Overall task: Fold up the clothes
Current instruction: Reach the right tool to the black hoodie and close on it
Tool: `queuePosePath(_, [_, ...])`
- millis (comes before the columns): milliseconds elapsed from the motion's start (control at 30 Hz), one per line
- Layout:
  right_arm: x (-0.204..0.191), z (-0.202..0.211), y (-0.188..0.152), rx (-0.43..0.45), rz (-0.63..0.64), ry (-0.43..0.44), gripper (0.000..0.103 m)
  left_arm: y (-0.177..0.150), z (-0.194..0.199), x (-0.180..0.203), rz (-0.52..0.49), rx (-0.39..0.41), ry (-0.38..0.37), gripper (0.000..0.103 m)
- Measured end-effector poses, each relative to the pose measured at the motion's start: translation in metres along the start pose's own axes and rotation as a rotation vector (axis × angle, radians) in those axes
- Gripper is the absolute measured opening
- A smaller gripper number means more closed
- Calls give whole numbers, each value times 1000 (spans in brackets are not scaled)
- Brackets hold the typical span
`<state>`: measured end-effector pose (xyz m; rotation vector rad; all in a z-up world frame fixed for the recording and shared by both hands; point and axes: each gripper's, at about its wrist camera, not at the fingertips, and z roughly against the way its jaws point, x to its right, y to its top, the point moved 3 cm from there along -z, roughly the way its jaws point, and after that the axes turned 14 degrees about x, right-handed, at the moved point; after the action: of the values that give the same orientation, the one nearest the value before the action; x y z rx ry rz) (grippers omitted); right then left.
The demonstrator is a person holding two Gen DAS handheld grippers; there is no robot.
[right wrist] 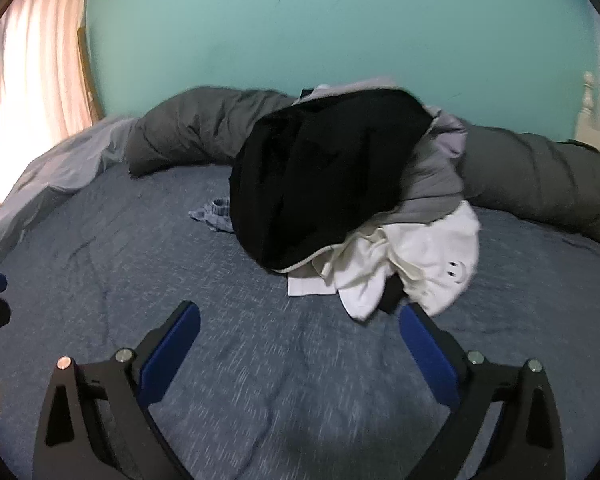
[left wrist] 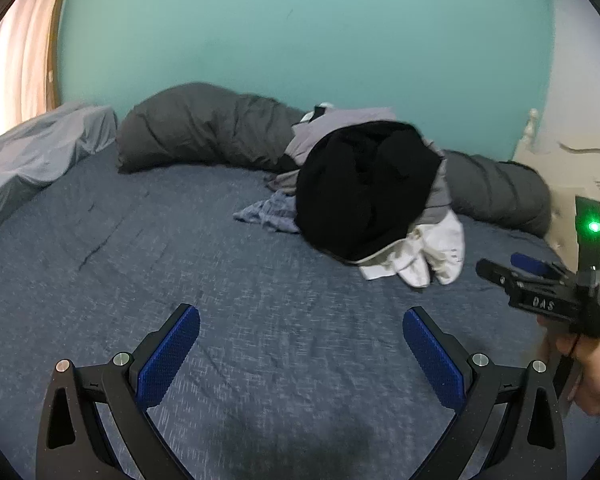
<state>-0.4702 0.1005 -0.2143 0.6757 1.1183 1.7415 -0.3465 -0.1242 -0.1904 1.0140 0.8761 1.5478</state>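
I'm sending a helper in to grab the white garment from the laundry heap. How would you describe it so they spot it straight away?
On the blue bed, a heap of clothes leans against the long grey pillow at the teal wall. The white garment spills from under the black garment at the near right foot of the heap. It is the only white piece, and bears a small dark smiley mark.

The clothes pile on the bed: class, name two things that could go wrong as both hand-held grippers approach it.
1. The black garment drapes over the white garment; pulling either may drag the pile.
2. The open right hand-held gripper nears the white garment and may pinch several layers.
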Motion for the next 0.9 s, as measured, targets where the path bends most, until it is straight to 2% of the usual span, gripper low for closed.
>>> queuePosePath(167, [12, -60, -9, -43, -42, -11, 93, -11, -42, -17, 39, -34, 11, 103])
queuePosePath(300, [27, -99, -9, -36, -85, -41, 92, -17, -66, -32, 70, -36, 35, 103])
queuePosePath(400, [36, -126, -4, -41, -111, -56, 93, -22, -76, -41, 89, -39, 42, 103])
queuePosePath(567, [38, -157, 2, -31, -65, -89, 92, -32, -85, -55, 127, -41, 43, 103])
queuePosePath(600, [37, -162, 3, -33, -57, -91, 86, -33, -86, -57, 132, -39, 46, 103])
queuePosePath(633, [36, -166, 3, -36, -51, -84, 71, -34, -86, -59, 133, -38, 45, 103])
queuePosePath(667, [34, -171, 3, -40, -45, -74, 65, -35, -86, -60, 134, -39, 42, 103])
queuePosePath(700, [31, -173, 3, -44, -37, -61, 53, -36, -86, -61, 135, -40, 38, 103])
queuePosePath(733, [27, -174, 4, -47, -15, -52, 34, -37, -85, -62, 136, -41, 34, 103])
queuePosePath(800, [17, -172, 6, -40, 23, -38, 16, -38, -83, -63, 132, -37, 34, 103])
queuePosePath(900, [6, -155, 11, -8, 48, -17, 12, -41, -77, -65, 127, -31, 38, 103])
